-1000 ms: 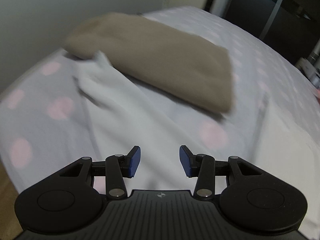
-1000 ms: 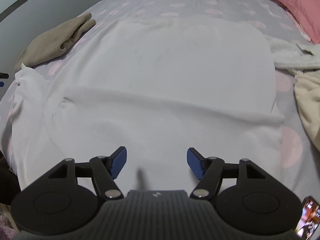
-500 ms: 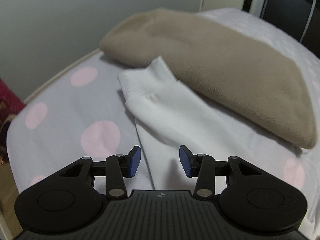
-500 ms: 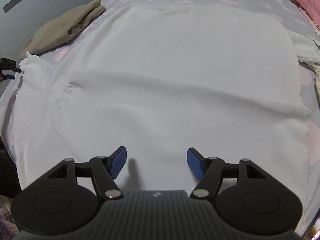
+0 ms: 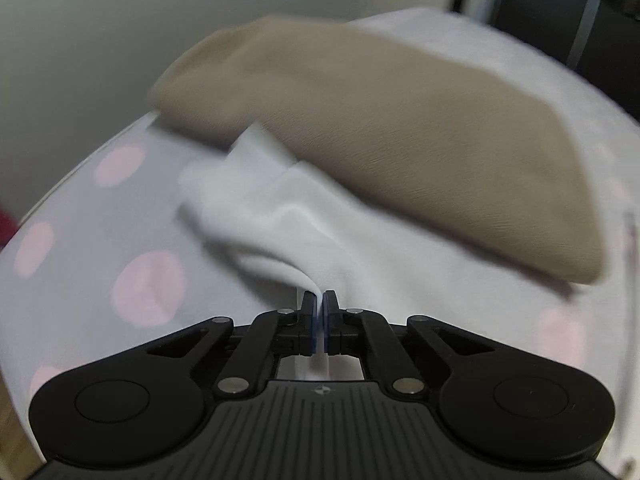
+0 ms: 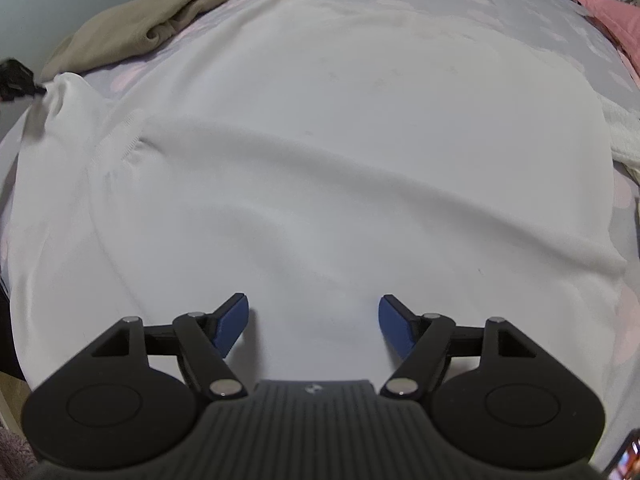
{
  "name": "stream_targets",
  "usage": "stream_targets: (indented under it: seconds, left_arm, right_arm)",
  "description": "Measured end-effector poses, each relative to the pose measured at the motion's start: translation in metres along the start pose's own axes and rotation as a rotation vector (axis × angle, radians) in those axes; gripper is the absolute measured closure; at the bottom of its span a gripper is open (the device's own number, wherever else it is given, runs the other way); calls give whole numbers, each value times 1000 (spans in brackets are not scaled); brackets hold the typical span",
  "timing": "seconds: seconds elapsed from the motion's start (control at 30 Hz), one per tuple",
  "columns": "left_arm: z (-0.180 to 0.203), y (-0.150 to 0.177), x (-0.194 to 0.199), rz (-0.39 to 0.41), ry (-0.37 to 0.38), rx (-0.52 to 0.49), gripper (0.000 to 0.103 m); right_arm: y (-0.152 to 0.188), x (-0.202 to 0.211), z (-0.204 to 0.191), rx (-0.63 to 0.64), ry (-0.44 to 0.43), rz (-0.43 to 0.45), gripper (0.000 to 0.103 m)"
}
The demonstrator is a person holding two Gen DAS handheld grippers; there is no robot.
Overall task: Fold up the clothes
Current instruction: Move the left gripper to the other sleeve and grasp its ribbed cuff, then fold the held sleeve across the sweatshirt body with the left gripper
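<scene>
The left gripper (image 5: 319, 312) is pinched tight on the sleeve (image 5: 272, 216) of the white garment (image 6: 320, 152) near the bed's left edge — the right gripper (image 6: 313, 322), its 2 fingers spread wide and empty, hovers over the garment's near hem. Beyond the sleeve a folded tan garment (image 5: 400, 120) rests on the polka-dot bedsheet (image 5: 120, 240); the white garment lies flat across the bed's middle.

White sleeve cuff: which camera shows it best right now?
Left wrist view: the cuff fills the centre, just beyond the shut left hand-held gripper pinching the sleeve. The right wrist view shows it only small at the far left edge.
</scene>
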State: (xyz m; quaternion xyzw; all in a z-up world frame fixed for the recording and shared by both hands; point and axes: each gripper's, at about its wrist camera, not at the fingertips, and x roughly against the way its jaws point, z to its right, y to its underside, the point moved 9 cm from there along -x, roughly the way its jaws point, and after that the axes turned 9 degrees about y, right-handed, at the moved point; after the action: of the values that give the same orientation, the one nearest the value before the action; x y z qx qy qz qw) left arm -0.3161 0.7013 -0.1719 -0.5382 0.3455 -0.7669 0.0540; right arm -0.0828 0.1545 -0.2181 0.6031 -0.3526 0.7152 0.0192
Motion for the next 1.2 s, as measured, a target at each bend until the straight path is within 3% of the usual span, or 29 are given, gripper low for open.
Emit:
stream_targets:
  seconds: [0.27,0.47,0.57,0.67,0.8,1.0,1.13,1.2]
  left_arm:
    - [105,-12,88,185,268,-123,102]
    - [186,24,143,292,474,-196,102]
    - [219,49,160,310,532,-248,102]
    - [249,77,168,323,524,-383,102]
    - [290,126,162,263,518,-557,102]
    - [339,220,133,83,508,-866,103]
    - [351,294,117,-69,483,-1078,102]
    - [347,315,107,-131,469,-1139,102]
  right_arm:
    - [10,12,-2,24,13,-37,27]
    - [19,22,-2,35,23,-29,27]
    - [22,28,1,27,23,-13,27]
    - [22,33,-2,31,18,5,27]
    - [23,40,-2,35,14,32,27]
    - [27,44,-5,48,0,23,27]
    - [31,42,-11,93,4,9,27]
    - [32,41,-13,117,9,4,27]
